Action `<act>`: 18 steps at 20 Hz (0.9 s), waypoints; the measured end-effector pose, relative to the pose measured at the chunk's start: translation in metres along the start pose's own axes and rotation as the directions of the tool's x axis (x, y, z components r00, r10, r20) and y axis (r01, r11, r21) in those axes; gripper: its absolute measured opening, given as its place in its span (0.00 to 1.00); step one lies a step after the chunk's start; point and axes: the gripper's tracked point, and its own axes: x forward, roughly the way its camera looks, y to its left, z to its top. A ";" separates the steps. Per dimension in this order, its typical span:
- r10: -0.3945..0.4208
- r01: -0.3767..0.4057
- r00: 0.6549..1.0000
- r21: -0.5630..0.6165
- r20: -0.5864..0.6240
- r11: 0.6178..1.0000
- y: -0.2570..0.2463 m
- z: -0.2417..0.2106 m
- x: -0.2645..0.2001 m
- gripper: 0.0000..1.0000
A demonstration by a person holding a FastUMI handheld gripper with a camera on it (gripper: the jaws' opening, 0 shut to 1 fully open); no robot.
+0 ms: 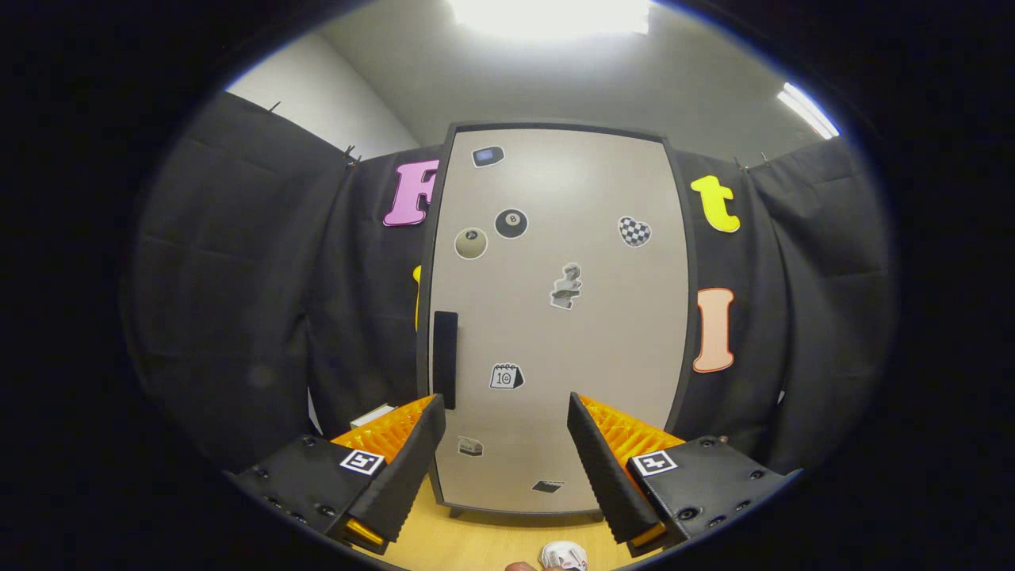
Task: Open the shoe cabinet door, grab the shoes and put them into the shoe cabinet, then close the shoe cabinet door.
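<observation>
The shoe cabinet (555, 317) stands upright ahead of me, its beige door shut and dotted with several stickers. A black vertical handle (445, 358) sits on the door's left side, just above and beyond my left fingertip (424, 420). My gripper (505, 408) is open, with nothing between its fingers, and is held a short way in front of the lower door. A small white piece of a shoe (564, 554) peeks in on the wooden floor below the fingers, mostly hidden.
The cabinet rests on short feet on a light wooden floor (476, 539). Black cloth walls (262, 317) close in on both sides. A small pale box edge (371, 415) shows behind the left finger.
</observation>
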 end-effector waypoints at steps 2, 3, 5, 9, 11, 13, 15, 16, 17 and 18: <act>-0.003 0.003 1.000 -0.004 -0.021 1.000 0.004 -0.003 0.025 0.97; -0.005 0.005 1.000 -0.004 -0.031 1.000 0.006 -0.005 0.038 0.97; 0.008 -0.008 0.999 -0.001 -0.044 1.000 0.013 -0.005 0.065 0.97; 0.070 -0.070 0.997 0.003 -0.046 0.998 0.035 0.002 0.101 0.98; 0.079 -0.080 0.997 -0.027 -0.025 0.996 0.044 0.005 0.115 0.97; 0.096 -0.098 0.995 -0.039 -0.041 0.994 0.056 -0.001 0.129 0.97; 0.100 -0.102 0.993 -0.032 -0.062 0.994 0.061 -0.009 0.143 0.97; 0.104 -0.106 0.991 -0.020 -0.078 0.994 0.064 -0.016 0.149 0.97; 0.107 -0.109 0.989 -0.007 -0.098 0.994 0.066 -0.022 0.154 0.97; 0.099 -0.100 0.989 -0.001 -0.114 0.995 0.065 -0.027 0.159 0.97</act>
